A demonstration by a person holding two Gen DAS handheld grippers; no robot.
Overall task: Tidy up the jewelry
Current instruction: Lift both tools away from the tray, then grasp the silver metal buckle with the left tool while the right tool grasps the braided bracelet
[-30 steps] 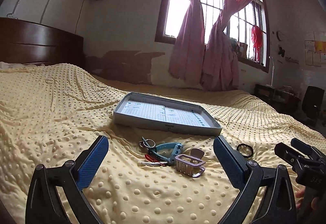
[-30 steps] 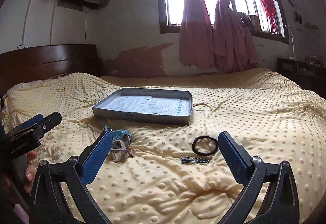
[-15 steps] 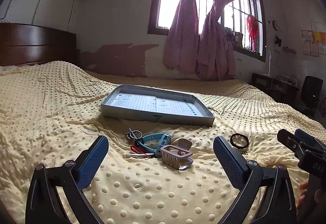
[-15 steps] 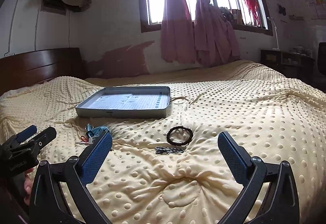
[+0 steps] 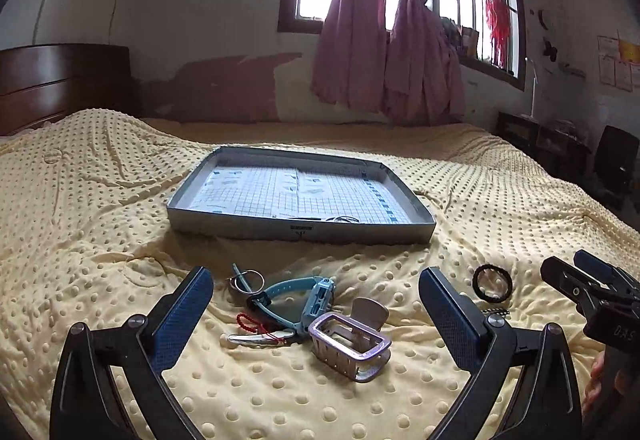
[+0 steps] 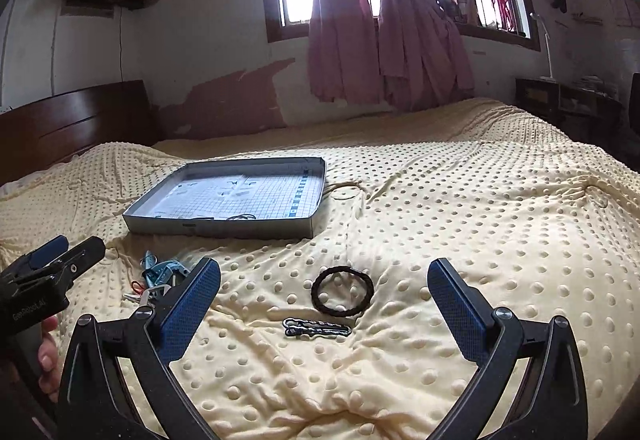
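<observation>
A grey tray (image 5: 224,226) with a grid-paper bottom lies on the yellow bed; it also shows in the right wrist view (image 6: 224,230). In front of it lies a pile: a purple hair claw (image 5: 350,344), a blue watch (image 5: 308,298), a red bead string (image 5: 252,324), a silver ring (image 5: 248,280). My left gripper (image 5: 316,312) is open and empty, just before this pile. A black hair tie (image 6: 342,290) and a dark hair clip (image 6: 316,327) lie between the fingers of my open, empty right gripper (image 6: 324,304).
The dotted yellow blanket (image 6: 480,220) covers the whole bed. A dark wooden headboard (image 5: 60,80) stands at the left. A window with pink curtains (image 5: 384,40) is behind. Dark furniture (image 5: 552,144) stands at the right of the bed.
Both grippers have moved forward and lower toward the items, which now look larger. The right view has swung so the hair tie sits between its fingers. Both stay open.
</observation>
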